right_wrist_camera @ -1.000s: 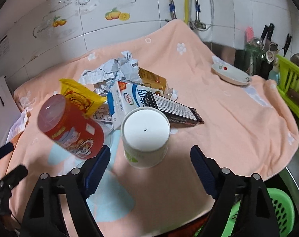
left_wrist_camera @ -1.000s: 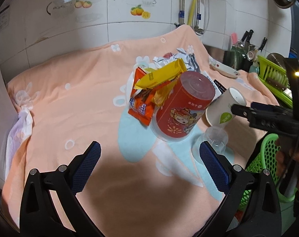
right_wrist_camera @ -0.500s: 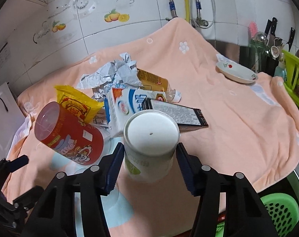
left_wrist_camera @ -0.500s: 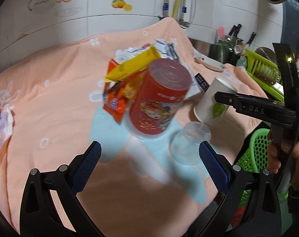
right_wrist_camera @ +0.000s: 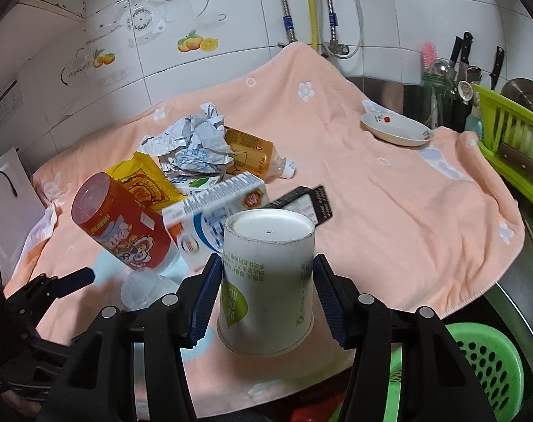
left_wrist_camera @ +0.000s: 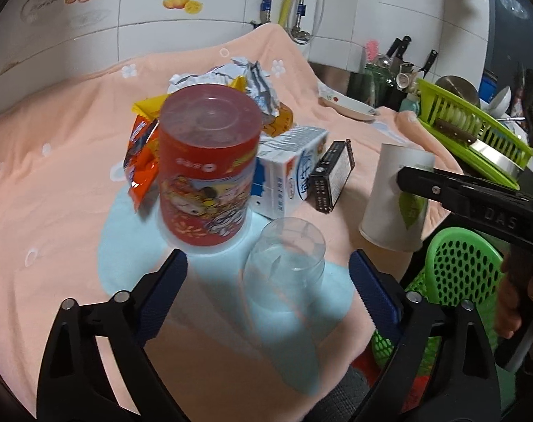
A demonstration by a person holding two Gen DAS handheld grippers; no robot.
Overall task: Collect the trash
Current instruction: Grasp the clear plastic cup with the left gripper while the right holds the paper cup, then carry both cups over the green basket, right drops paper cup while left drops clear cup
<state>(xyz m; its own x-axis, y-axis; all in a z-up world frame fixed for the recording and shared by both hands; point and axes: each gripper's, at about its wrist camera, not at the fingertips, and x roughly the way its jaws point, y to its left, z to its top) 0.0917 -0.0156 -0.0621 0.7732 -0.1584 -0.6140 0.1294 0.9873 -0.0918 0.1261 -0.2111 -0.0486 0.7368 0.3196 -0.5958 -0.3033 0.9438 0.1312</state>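
A clear plastic cup (left_wrist_camera: 284, 256) stands upside down on the peach cloth (left_wrist_camera: 55, 183), between the blue pads of my left gripper (left_wrist_camera: 268, 295). Those jaws are closing and stand apart from the cup's sides. Just behind it a red printed can (left_wrist_camera: 206, 168) stands upright. My right gripper (right_wrist_camera: 268, 292) is shut on an upturned white paper cup (right_wrist_camera: 268, 281) near the cloth's front edge, both pads pressed on its sides. Behind lie a milk carton (right_wrist_camera: 213, 218), a black box (right_wrist_camera: 301, 200), a yellow wrapper (right_wrist_camera: 143, 183), crumpled paper (right_wrist_camera: 192, 144) and a bottle (right_wrist_camera: 252, 151).
A green mesh basket (right_wrist_camera: 484, 362) sits below the counter's front edge at the right. A small white dish (right_wrist_camera: 396, 128) rests on the cloth's far right. A green dish rack (right_wrist_camera: 512, 140) and a jar of knives (right_wrist_camera: 456, 70) stand beyond it, against the tiled wall.
My right gripper closed on the white paper cup. My left gripper came forward and down until the clear cup stood between its fingers, which have narrowed slightly.
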